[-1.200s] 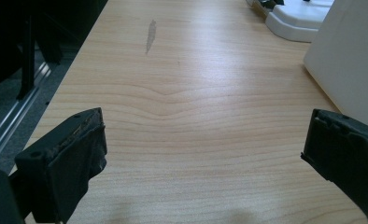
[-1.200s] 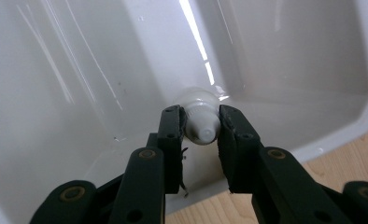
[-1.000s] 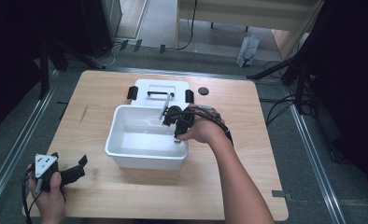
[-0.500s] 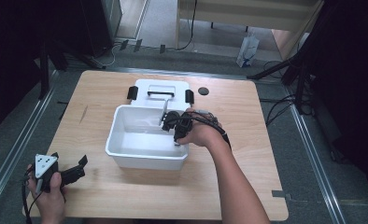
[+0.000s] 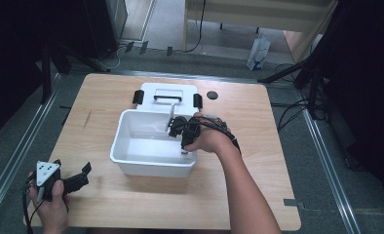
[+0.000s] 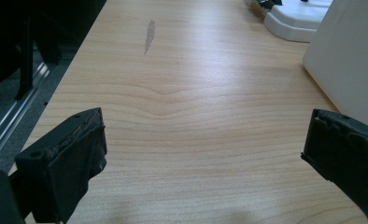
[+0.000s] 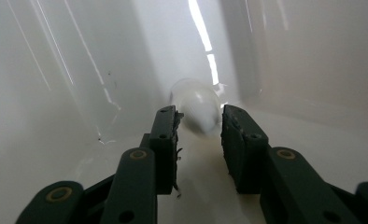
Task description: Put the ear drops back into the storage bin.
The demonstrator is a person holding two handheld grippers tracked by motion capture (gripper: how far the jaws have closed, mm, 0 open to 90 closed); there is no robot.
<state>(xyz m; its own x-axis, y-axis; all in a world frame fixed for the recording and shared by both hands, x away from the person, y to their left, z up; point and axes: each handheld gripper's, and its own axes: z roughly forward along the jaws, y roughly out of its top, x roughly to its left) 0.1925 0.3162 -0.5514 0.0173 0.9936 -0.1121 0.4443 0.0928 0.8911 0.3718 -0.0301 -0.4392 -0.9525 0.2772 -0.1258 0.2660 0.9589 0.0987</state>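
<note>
Reaching my right gripper [image 7: 198,128] into the white bin [image 5: 131,161] mid-table, jaws narrowly parted around a white rounded object [image 7: 197,100]; my left gripper [image 6: 205,154] rests near the table's [image 6: 191,93] front-left corner, jaws spread wide.

Hand-held gripper [image 6: 210,158] jaws wide apart over wooden table [image 6: 191,93], white bin [image 6: 350,60] at right

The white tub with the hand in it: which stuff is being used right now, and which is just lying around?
In use:
white tub
right gripper, reaching inside it
small white rounded thing ahead of its jaws

Lying about:
white lid behind the tub
small black disc
left gripper, open, idle at the table corner
</note>
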